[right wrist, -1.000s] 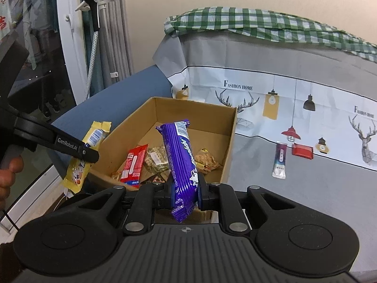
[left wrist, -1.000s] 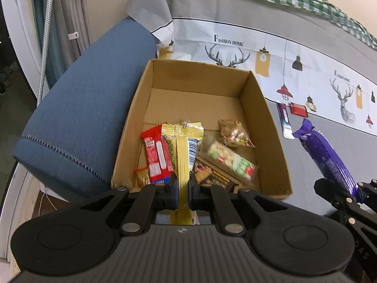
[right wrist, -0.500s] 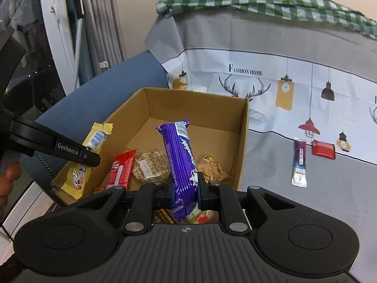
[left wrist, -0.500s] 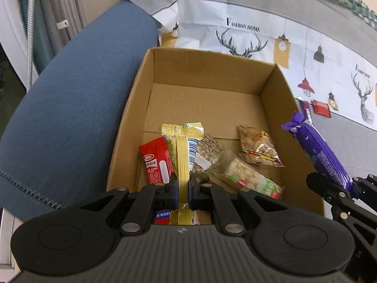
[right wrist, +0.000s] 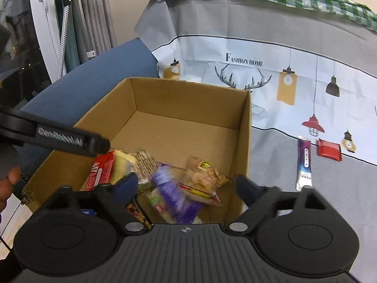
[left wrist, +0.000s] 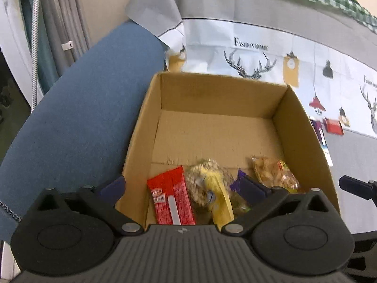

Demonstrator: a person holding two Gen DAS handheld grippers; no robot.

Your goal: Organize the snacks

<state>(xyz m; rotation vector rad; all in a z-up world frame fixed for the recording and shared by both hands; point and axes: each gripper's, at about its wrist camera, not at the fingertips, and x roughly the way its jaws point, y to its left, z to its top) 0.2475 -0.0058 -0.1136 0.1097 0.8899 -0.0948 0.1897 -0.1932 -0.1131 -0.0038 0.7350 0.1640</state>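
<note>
Soft, even indoor light; fisheye bending warps the edges, and motion blur smears the purple snack bar [right wrist: 175, 194].

You've got bare floor across the far half of the cardboard box [left wrist: 292, 115]; snack packets [left wrist: 209, 188] crowd the near end. The left gripper [right wrist: 70, 139] juts over the box's left wall.
</note>
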